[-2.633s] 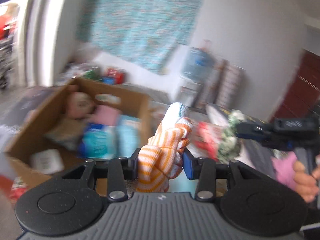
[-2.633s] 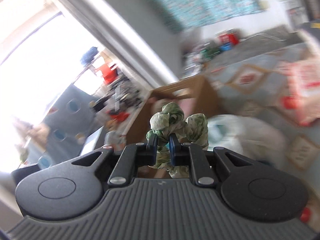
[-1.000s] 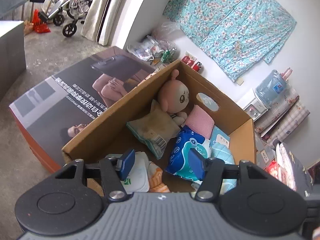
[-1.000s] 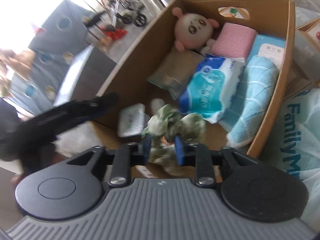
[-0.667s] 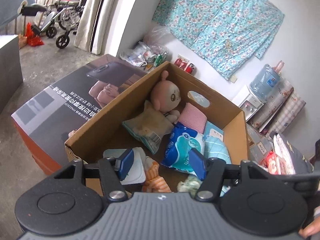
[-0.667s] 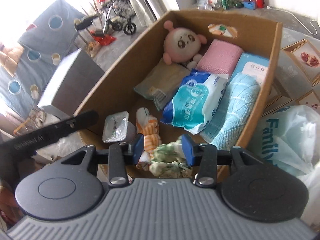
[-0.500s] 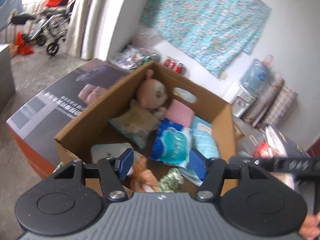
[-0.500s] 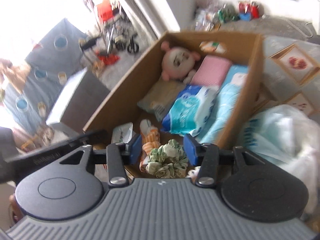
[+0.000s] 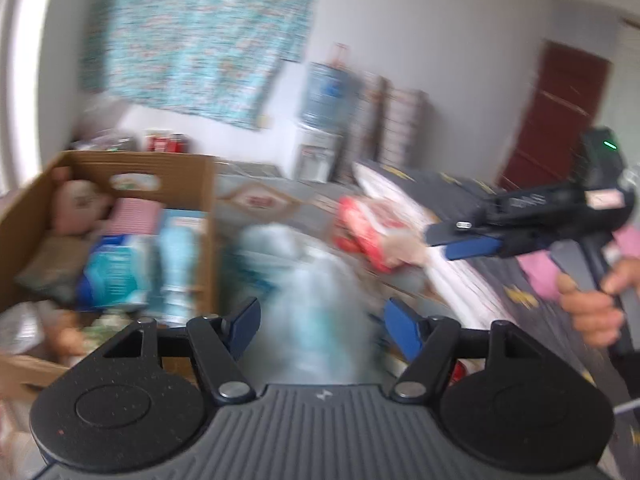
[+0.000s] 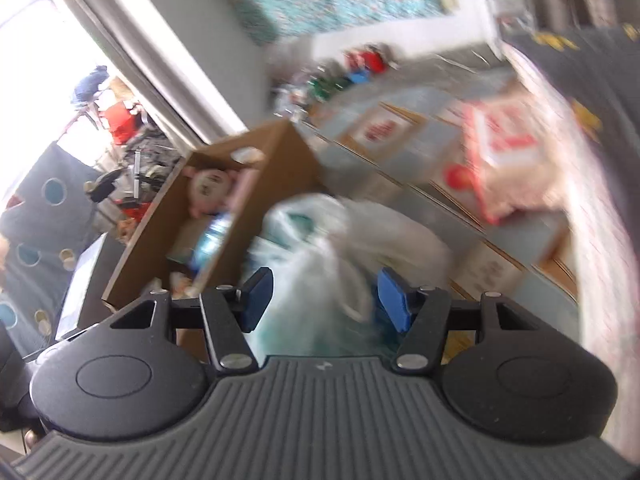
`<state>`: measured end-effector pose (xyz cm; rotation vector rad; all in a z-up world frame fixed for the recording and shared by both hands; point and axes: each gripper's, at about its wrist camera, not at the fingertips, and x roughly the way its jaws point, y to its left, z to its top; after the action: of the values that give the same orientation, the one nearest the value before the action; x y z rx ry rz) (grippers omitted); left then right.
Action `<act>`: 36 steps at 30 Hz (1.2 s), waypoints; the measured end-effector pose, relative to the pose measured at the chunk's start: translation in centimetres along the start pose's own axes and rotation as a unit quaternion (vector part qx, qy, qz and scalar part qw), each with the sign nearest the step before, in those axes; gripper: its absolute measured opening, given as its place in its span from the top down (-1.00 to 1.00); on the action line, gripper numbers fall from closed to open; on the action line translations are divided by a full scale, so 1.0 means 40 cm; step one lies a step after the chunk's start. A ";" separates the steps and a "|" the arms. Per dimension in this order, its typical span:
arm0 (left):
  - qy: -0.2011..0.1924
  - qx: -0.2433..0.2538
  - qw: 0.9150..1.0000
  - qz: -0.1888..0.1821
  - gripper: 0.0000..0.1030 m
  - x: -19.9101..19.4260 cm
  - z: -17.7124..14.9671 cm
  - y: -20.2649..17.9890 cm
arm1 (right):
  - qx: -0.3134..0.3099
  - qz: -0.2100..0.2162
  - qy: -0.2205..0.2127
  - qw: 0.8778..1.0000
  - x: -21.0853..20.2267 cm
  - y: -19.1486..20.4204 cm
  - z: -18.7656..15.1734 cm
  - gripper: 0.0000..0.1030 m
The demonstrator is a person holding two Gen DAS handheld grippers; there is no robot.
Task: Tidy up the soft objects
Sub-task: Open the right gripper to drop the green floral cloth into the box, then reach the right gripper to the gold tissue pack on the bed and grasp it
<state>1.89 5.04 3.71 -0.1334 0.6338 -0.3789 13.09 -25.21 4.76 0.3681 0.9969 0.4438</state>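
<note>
**Both tongs spread, nothing held; soft items sit in box**

Tongs first: left tongs (image 9: 322,326) are spread wide w/ nothing between the blue pads, hovering over a blurred white-and-teal plastic bag (image 9: 316,292). Right tongs (image 10: 326,298) are likewise spread & empty, above the same bag (image 10: 340,240). In the left wrist view the right tongs (image 9: 464,240) show at the far right, gripped by the person's right hand (image 9: 592,300); from that side angle I can't tell how far apart the jaws are.

Largest to smallest, both views heavily motion-blurred:

- Bed (image 9: 460,200) w/ dark cover runs along the right side.
- Cardboard box (image 9: 208,208) stands at left, just beside the bag; in the right wrist view the box (image 10: 280,168) is left of centre.
- Inside the box: a blue-and-white pack (image 9: 116,272) and a light blue towel (image 9: 180,256) near the right wall, a pink folded cloth (image 9: 130,214) toward the back, a pink plush doll (image 9: 78,204) in the far left corner. Doll (image 10: 208,188) also shows in the right view.
- Red-and-white package (image 9: 368,232) lies on the floor mat between bag & bed; same package (image 10: 508,160) at right in the other view.
- Front of the box is too smeared to tell what lies there.
</note>
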 end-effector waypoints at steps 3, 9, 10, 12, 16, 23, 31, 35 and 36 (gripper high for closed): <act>0.012 0.026 0.999 -0.030 -0.32 0.047 -0.033 -0.074 | 0.015 -0.003 0.018 1.000 0.017 -0.079 -0.037 -0.12; 0.050 0.066 0.995 -0.053 -0.16 0.158 -0.107 -0.168 | 0.055 0.006 0.054 0.997 0.075 -0.198 -0.080 0.08; 0.057 0.075 0.994 -0.048 -0.13 0.180 -0.119 -0.180 | 0.057 0.009 0.058 0.997 0.085 -0.210 -0.082 0.12; 0.073 0.092 0.992 -0.038 0.02 0.219 -0.139 -0.197 | 0.057 0.009 0.068 0.996 0.100 -0.230 -0.086 0.15; 0.103 0.098 0.989 -0.045 0.09 0.281 -0.163 -0.218 | 0.051 0.015 0.088 0.995 0.140 -0.259 -0.090 0.24; 0.143 0.119 0.983 0.008 0.14 0.393 -0.176 -0.247 | 0.048 0.017 0.102 0.993 0.195 -0.284 -0.091 0.29; 0.157 0.112 0.981 0.024 0.21 0.440 -0.183 -0.254 | 0.052 0.025 0.105 0.993 0.212 -0.289 -0.116 0.33; 0.155 0.105 0.982 0.024 0.31 0.442 -0.181 -0.256 | 0.067 0.024 0.100 0.992 0.193 -0.291 -0.127 0.35; 0.155 0.105 0.982 0.023 0.32 0.437 -0.180 -0.257 | 0.068 0.024 0.097 0.993 0.183 -0.288 -0.130 0.35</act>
<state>7.38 -11.22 -9.29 0.1449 0.8980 -0.4228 14.20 -30.76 -8.71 0.4800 1.2127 0.4619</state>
